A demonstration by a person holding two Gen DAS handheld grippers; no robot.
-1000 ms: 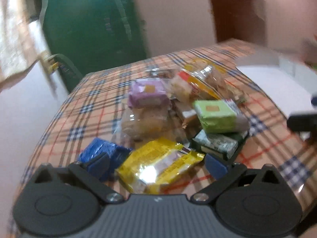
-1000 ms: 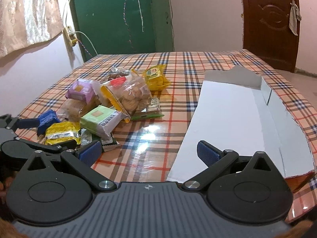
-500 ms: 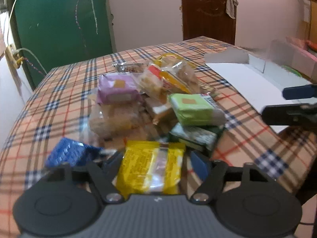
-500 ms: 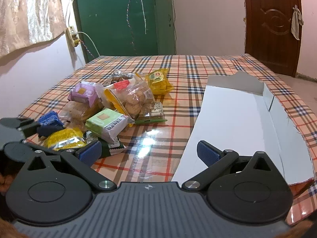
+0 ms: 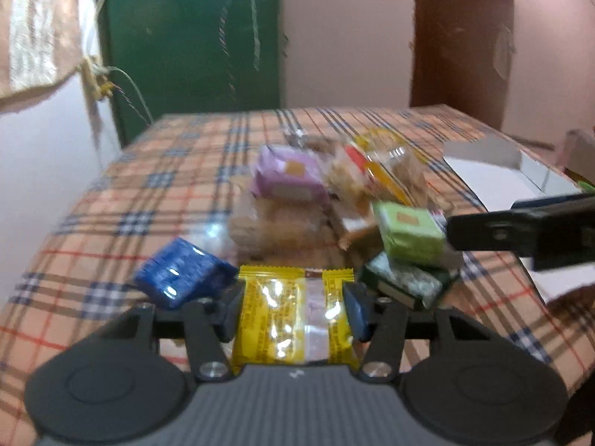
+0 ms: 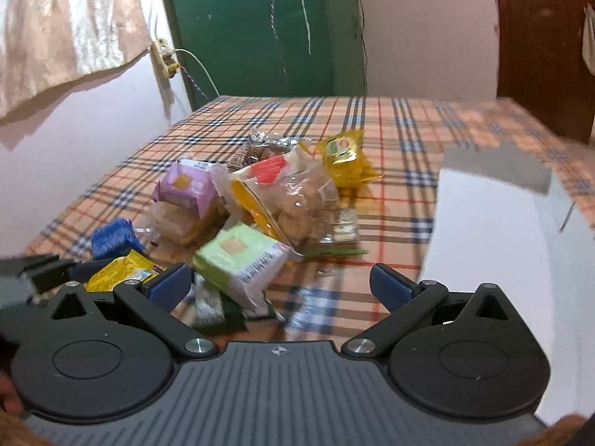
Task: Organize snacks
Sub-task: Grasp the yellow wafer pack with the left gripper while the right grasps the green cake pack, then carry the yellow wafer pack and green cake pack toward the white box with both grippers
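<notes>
A pile of wrapped snacks lies on the plaid table (image 5: pixel 122 200). My left gripper (image 5: pixel 295 310) is shut on a yellow snack packet (image 5: pixel 293 319), its blue pads pressing both sides; the packet also shows in the right wrist view (image 6: pixel 119 271). Beside it lie a blue packet (image 5: pixel 182 277), a purple one (image 5: pixel 288 178), a green one (image 5: pixel 409 232) and a clear bag of biscuits (image 5: pixel 383 174). My right gripper (image 6: pixel 280 286) is open and empty, just over the green packet (image 6: pixel 241 256). It shows at the right of the left wrist view (image 5: pixel 520 226).
A white open cardboard box (image 6: pixel 494 245) lies on the table right of the pile; it also shows in the left wrist view (image 5: pixel 505 178). A second yellow packet (image 6: pixel 344 160) sits behind the pile. A green cabinet (image 6: pixel 260 29) and a brown door (image 5: pixel 461 37) stand behind the table.
My left gripper has closed in on the yellow packet and now grips it. My right gripper has moved left, toward the snack pile.
</notes>
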